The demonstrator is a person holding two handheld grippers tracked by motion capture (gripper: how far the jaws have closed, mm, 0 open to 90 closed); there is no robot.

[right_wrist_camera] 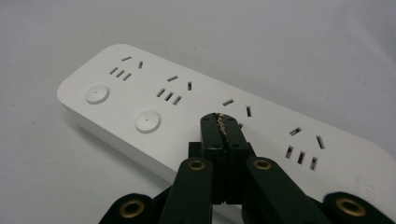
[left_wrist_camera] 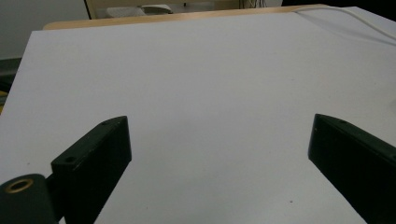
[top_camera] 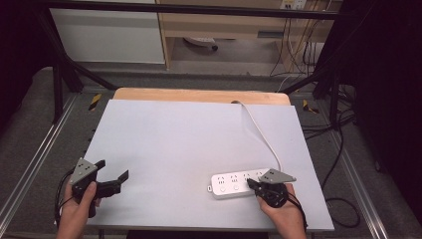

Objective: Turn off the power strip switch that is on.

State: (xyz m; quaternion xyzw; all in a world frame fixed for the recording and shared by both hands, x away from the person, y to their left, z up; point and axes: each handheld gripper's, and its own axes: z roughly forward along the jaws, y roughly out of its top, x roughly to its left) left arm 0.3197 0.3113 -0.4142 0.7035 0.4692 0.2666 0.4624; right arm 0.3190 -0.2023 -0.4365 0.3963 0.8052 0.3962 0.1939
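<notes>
Strip lies crosswise; right gripper fingers pressed together, left gripper spread.

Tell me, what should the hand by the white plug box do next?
Probably press straight down a little. The right gripper, jaws shut with nothing between them, sits over the power strip where its third round button would be; the other two buttons stand clear.

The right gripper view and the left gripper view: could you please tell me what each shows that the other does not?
The right gripper view has the white power strip, its round buttons and the shut right gripper over a socket. The left gripper view has the open left gripper, the white cord and the table's wooden far edge. Both share the white tabletop.
</notes>
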